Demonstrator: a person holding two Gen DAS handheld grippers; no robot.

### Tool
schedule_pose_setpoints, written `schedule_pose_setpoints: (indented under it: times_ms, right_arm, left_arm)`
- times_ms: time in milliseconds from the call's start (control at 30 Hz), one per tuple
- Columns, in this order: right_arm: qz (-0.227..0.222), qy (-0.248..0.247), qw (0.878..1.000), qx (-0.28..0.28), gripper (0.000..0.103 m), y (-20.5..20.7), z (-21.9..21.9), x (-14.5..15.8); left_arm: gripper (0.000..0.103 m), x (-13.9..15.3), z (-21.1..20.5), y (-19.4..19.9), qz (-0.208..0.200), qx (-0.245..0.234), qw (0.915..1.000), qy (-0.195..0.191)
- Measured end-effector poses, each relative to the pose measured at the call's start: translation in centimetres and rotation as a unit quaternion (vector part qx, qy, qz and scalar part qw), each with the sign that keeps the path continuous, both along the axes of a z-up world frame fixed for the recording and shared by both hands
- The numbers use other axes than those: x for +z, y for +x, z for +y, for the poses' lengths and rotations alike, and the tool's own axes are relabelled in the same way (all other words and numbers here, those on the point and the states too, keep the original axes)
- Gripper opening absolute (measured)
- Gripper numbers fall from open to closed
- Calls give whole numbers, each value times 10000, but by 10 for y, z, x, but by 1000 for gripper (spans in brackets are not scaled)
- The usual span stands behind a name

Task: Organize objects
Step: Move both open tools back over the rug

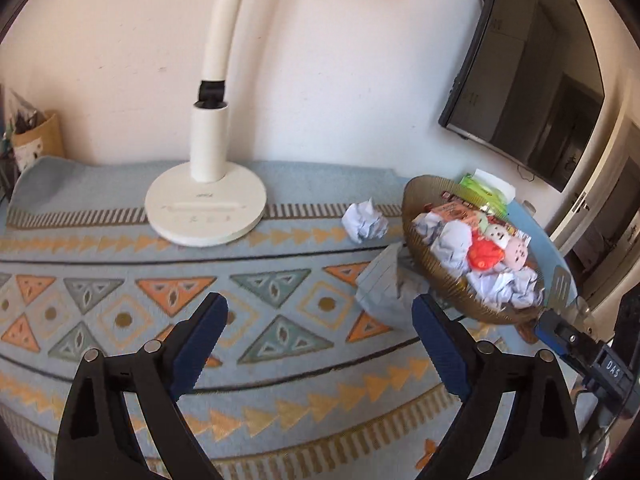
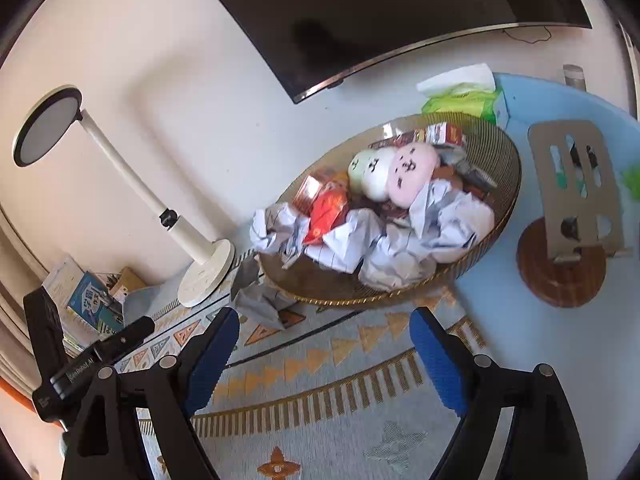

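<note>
A brown ribbed bowl (image 2: pixel 500 232) holds several crumpled paper balls (image 2: pixel 432 240), a pink plush toy (image 2: pixel 408 172), a pale green plush toy (image 2: pixel 370 174), a red packet (image 2: pixel 328 212) and small boxes. The left wrist view shows the bowl (image 1: pixel 444 294) at the right. One crumpled paper ball (image 1: pixel 365 222) lies loose on the patterned cloth (image 1: pixel 160 280). A creased sheet (image 1: pixel 380 288) leans against the bowl's near side and also shows as the creased sheet (image 2: pixel 256 300). My left gripper (image 1: pixel 318 304) is open over the cloth, holding nothing. My right gripper (image 2: pixel 324 316) is open just short of the bowl, also holding nothing.
A white desk lamp (image 1: pixel 206 208) stands at the back by the wall. A dark screen (image 1: pixel 528 80) hangs above the bowl. A green tissue pack (image 2: pixel 468 100) lies behind the bowl, a metal stand on a wooden disc (image 2: pixel 572 200) to its right. Books (image 2: pixel 88 300) stack far left.
</note>
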State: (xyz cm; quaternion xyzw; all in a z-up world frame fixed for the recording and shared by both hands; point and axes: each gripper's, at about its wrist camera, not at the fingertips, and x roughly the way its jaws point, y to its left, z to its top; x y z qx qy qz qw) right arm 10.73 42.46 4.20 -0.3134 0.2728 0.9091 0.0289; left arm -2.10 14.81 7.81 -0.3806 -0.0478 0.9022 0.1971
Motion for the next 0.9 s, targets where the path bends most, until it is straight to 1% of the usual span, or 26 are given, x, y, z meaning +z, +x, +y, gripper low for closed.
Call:
schedule_pose_setpoints:
  times_ms: [67,100,167,233,267,333,433,500,633,733,900]
  right_arm:
    - [-251,17,9996,161,87,-8,-18,-13]
    - [-330,21,9992,243,87,-12,-26,-18]
    - [-454,138,9984,319,87,-19,-39,-25]
    - [-577,418,9969,347,87,-25,-51,-29]
    - [-607,565,9960,347,87,-27,-55,-30]
    - [-687,722,9943,368,88,-31,-61,-33]
    - [-1045,813,9907,324,88,-40,-61,-42]
    - [-1052,814,9906,307,88,-42,-61,-43]
    - [-1062,851,9902,313,88,-42,-62,-45]
    - [-1064,865,9901,316,88,-42,-62,-44]
    - [-1072,881,9897,347,90,-42,-61,-43]
  left_arm:
    - [93,-24,-9,8,-103,222,9990,-387]
    - [93,-36,-14,8,-243,263,9982,-489]
    - [93,-51,-26,8,-414,366,9969,-553]
    - [93,-57,-29,9,-419,526,9953,-694]
    - [93,-60,-29,9,-414,580,9946,-759]
    - [93,-64,-30,8,-433,592,9946,-738]
    - [93,-68,-28,6,-447,700,9930,-839]
    - [93,-70,-24,6,-456,719,9915,-983]
    - [93,-66,-24,13,-213,811,9907,-1074]
    - [93,-67,-22,12,-250,766,9902,-1144]
    - [93,-67,-22,12,-273,734,9904,-1135]
